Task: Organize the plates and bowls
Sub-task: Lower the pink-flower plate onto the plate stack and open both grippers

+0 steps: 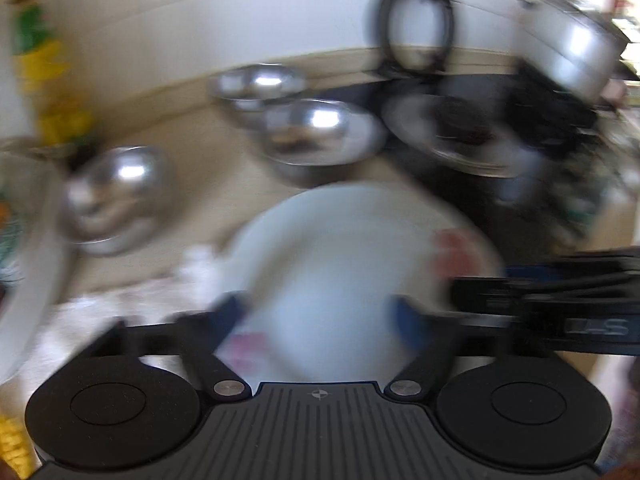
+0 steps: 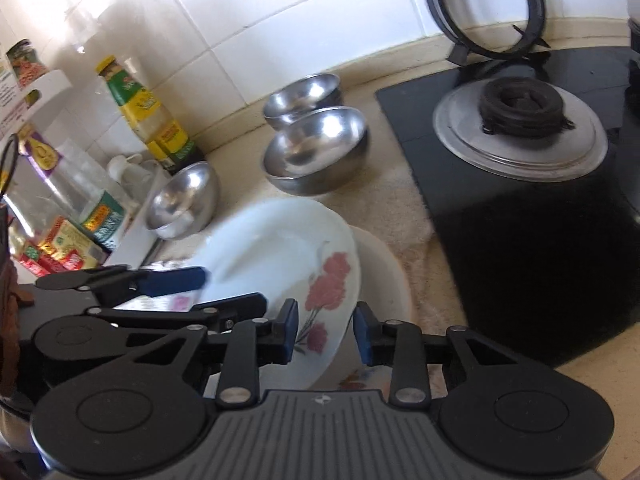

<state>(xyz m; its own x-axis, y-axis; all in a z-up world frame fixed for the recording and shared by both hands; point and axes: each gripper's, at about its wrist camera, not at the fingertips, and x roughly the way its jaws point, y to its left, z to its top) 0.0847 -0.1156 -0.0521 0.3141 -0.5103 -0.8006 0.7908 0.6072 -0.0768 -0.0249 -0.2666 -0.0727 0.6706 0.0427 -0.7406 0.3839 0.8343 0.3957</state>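
Left wrist view: heavily motion-blurred. Left gripper [image 1: 320,316] fingers spread wide, white plate [image 1: 352,264] between and ahead of them. Blue pads sit at the plate's near edge on either side, but I can't tell if they actually touch or clamp it. Red floral print on the plate's right side. Right gripper [image 1: 560,304] comes in from the right, level with the fingertips; white lettering on its body is unreadable. Ahead: steel bowls [image 1: 308,132], a nested pair plus another behind; single steel bowl [image 1: 116,192] ahead-left. Ahead-right: black hob [image 1: 532,120] with a burner on a steel ring.

Right wrist view: sharp. Right gripper [image 2: 326,334] is half open and empty, fingers straddling the plate's near rim without contact. White plate [image 2: 280,256] lies tilted just ahead, resting on a cream dish [image 2: 388,272]; pink flower print faces the fingertips. Left gripper [image 2: 188,288] reaches in from the left, one blue pad [image 2: 176,280] over the plate's left rim; contact unclear. Far left: sauce bottle [image 2: 148,116] with a green-yellow label, text not legible, plus other jars and packets. Beige speckled countertop [image 2: 400,188], white tiled wall [image 2: 260,12]. Pan support ring [image 2: 486,12] leans on the wall behind the hob.
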